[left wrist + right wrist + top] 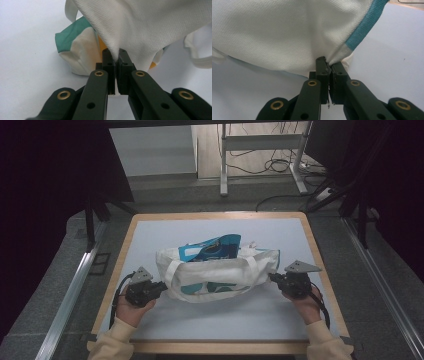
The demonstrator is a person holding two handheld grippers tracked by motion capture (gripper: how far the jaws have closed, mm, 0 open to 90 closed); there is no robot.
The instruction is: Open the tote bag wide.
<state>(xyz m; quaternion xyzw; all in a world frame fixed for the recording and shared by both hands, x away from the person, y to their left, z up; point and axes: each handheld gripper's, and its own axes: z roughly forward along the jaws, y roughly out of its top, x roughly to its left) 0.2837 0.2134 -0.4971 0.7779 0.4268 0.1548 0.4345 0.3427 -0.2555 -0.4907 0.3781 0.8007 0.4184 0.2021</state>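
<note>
High view: we stretch the white canvas tote bag (pixel 215 275), left gripper (pixel 161 287) and right gripper (pixel 272 277) fingers clenched on its ends; next, we judge, lifting evenly.

Nothing was actually readable anywhere. The blue glossy snack packet (pixel 215 247) poking out of the white fabric tote bag with teal trim (pixel 220 270) had some print on it, but it was way too small and blurry.
</note>
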